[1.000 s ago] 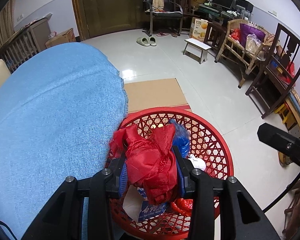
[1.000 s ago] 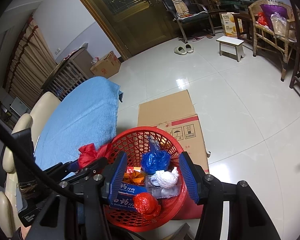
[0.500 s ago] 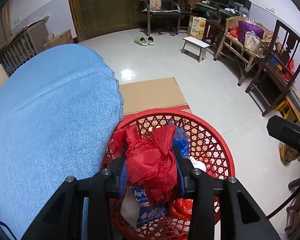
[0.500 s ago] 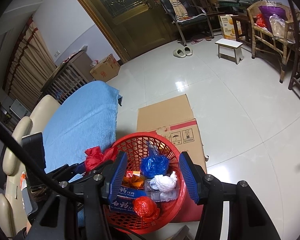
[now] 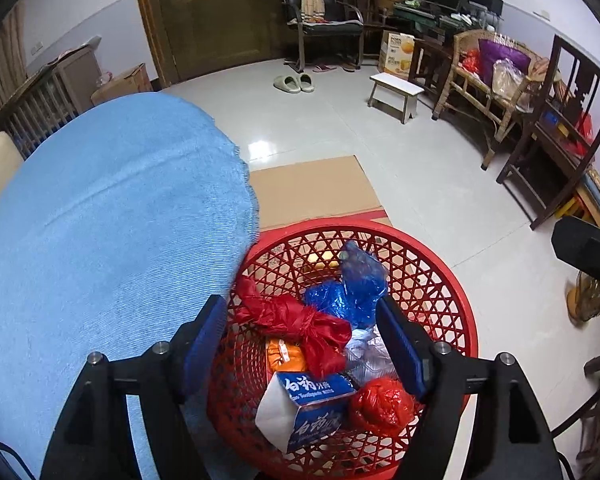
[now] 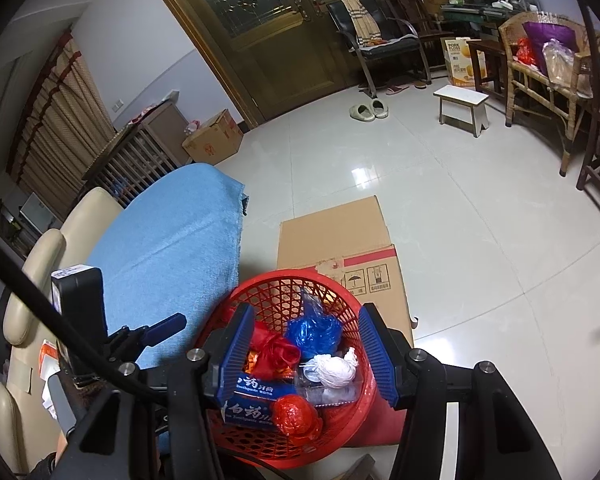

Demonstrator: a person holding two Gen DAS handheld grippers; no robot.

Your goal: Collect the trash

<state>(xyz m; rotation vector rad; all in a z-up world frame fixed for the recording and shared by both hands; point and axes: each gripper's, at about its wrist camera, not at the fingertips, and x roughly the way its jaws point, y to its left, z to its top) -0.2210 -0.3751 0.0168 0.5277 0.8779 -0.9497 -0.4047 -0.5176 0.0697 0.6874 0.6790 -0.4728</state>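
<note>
Left hand-held gripper [image 5: 302, 340] jaws opening, red bag [image 5: 300, 322] below in basket [image 5: 452, 280]

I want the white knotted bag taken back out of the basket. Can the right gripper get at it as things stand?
Probably yes. The right gripper is open and empty above the red basket, and the white knotted bag lies on top of the pile, uncovered, beside the blue bag.

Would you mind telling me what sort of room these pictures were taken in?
Most likely a lived-in living room at home: a pair of slippers lies by the wooden double door, a wicker bench holds cushions and bags, and a blue-covered sofa stands beside the red trash basket.
</note>
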